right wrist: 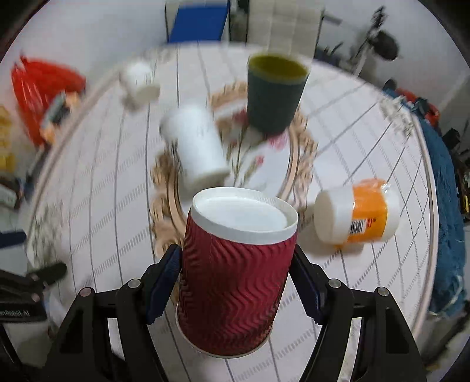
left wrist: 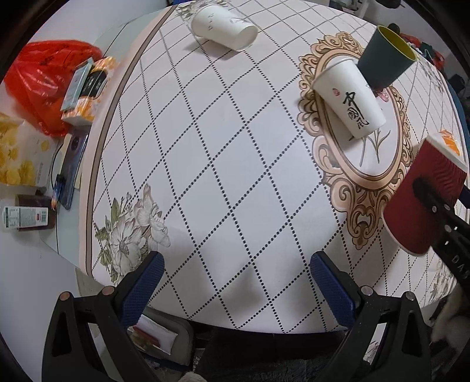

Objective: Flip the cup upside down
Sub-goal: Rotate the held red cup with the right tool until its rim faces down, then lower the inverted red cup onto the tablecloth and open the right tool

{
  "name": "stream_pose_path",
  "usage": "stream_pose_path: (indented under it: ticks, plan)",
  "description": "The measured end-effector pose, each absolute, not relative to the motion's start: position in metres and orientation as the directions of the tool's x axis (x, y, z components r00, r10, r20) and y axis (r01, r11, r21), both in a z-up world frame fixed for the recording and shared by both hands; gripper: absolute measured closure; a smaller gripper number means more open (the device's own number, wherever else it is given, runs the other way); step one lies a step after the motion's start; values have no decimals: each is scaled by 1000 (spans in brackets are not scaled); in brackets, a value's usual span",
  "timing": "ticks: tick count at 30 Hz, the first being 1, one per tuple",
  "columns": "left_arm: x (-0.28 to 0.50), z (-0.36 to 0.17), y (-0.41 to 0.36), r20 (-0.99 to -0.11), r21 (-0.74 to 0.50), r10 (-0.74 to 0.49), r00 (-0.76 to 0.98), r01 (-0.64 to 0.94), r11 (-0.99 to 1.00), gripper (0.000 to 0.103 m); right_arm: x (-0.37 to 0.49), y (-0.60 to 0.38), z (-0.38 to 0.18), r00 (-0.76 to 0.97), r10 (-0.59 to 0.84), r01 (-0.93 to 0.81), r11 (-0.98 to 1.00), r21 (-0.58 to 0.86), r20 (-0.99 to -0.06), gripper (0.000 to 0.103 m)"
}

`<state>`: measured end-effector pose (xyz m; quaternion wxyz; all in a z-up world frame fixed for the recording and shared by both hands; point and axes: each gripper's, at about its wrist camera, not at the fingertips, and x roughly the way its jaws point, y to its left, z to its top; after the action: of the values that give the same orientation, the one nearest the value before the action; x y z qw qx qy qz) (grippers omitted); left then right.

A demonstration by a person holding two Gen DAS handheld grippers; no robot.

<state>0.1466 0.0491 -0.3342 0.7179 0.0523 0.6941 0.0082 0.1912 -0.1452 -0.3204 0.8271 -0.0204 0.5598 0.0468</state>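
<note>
My right gripper is shut on a red ribbed paper cup. The cup is held above the table with its white base up and its rim down. The same red cup shows at the right edge of the left wrist view, with a right finger across it. My left gripper is open and empty over the near part of the table.
On the patterned tablecloth a white cup lies at the far side, a white printed cup lies on the ornate medallion, a dark green cup stands upright, and an orange-labelled tub lies at the right. A red bag and boxes sit left.
</note>
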Motion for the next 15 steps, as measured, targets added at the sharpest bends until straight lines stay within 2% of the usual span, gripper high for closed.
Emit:
stream_pose_path:
  ticks: [6,15]
  plan:
    - [147,-339,37,-995,96,92,41,97,991,1,161,-128,-336,549,31,-67,998,-7,-836,28]
    - [140,-342,27,-994,104,97,53,138,985,1,127,-117,-346,582,1,-109,991,-77,-813,28]
